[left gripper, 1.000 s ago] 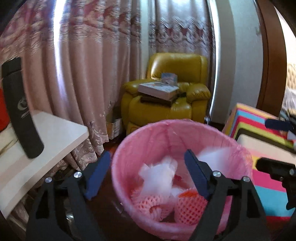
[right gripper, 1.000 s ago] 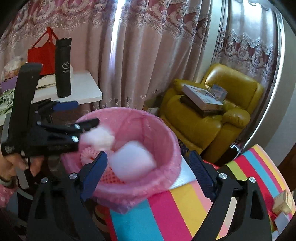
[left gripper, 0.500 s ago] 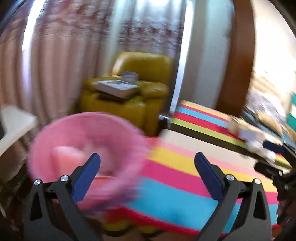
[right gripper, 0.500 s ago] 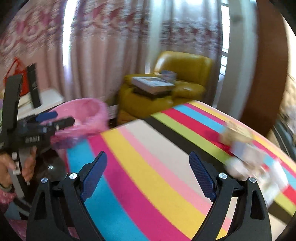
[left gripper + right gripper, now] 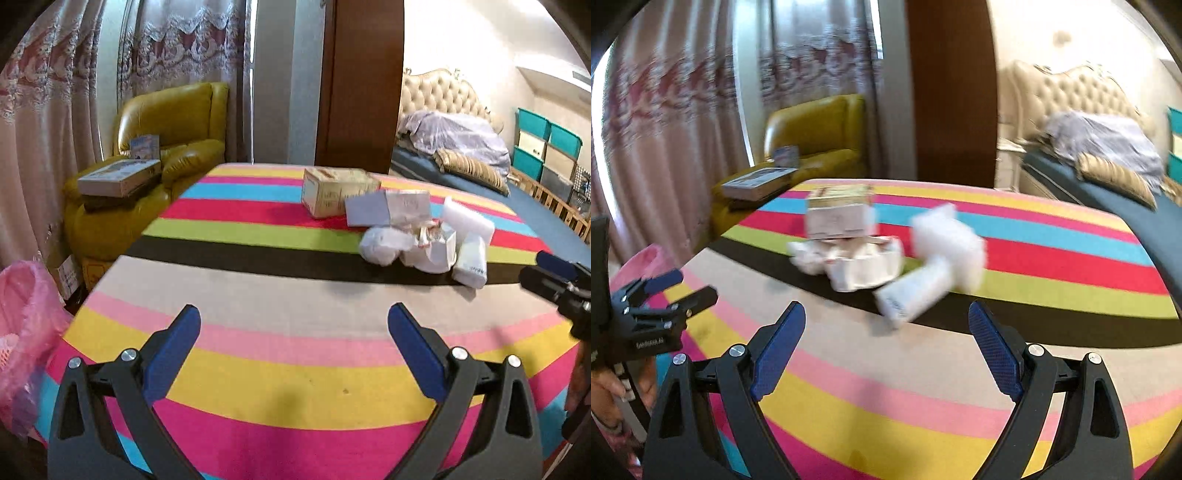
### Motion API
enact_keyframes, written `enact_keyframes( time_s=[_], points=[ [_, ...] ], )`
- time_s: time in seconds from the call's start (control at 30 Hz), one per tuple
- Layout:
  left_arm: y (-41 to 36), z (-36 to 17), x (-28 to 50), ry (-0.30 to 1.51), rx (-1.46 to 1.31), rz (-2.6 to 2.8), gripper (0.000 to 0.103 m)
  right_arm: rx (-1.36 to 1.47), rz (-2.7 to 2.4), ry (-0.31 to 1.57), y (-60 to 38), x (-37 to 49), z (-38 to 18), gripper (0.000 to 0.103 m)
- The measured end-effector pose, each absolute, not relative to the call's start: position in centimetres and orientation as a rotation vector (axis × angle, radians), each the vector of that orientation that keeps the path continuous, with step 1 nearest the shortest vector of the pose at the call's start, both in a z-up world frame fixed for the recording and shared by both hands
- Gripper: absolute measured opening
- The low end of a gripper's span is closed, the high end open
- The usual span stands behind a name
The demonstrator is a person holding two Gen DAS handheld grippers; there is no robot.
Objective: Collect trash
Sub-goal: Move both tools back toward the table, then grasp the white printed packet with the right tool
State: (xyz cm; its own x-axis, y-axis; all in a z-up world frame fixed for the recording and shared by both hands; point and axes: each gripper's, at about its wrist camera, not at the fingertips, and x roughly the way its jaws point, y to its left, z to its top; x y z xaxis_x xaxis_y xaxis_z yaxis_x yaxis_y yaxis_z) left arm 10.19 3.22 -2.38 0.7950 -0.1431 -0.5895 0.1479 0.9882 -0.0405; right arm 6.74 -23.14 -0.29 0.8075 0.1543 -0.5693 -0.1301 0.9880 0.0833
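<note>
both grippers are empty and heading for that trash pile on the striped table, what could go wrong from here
1. The white items lie bunched and touching, so closing on one, such as the white pouch, may drag or scatter its neighbours.
2. The right gripper and left gripper face the same small pile and could collide.
3. The pink-lined bin sits off the table's left edge, so a loose grip may drop trash on the way.

Two grippers point(image 5: 293, 334) point(image 5: 886, 332), one cardboard box point(image 5: 334, 190), one pink-lined bin point(image 5: 22, 332), one armchair point(image 5: 147, 166)

Glossy leather armchair point(image 5: 166, 122), matt cardboard box point(image 5: 332, 190), seemingly foam block point(image 5: 467, 218)
</note>
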Motion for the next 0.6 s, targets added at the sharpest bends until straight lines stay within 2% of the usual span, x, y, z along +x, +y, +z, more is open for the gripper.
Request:
enact_keyframes(
  time_s=[0.13, 0.43, 0.6],
  points=[
    [3.0, -2.7, 10.3, 0.661, 0.013, -0.132, 0.098, 0.055, 0.107, 0.633, -23.4, 8.2, -0.8, 0.084],
    [3.5, -3.0, 10.8, 0.716, 0.017, -0.117, 0.098, 0.069, -0.048, 0.813, -21.8, 14.1, -3.5, 0.084],
    [3.7, -3.3, 11.3, 0.749, 0.002, -0.121, 0.098, 0.058, -0.101, 0.863, -21.6, 16.7, -4.4, 0.078]
  ],
)
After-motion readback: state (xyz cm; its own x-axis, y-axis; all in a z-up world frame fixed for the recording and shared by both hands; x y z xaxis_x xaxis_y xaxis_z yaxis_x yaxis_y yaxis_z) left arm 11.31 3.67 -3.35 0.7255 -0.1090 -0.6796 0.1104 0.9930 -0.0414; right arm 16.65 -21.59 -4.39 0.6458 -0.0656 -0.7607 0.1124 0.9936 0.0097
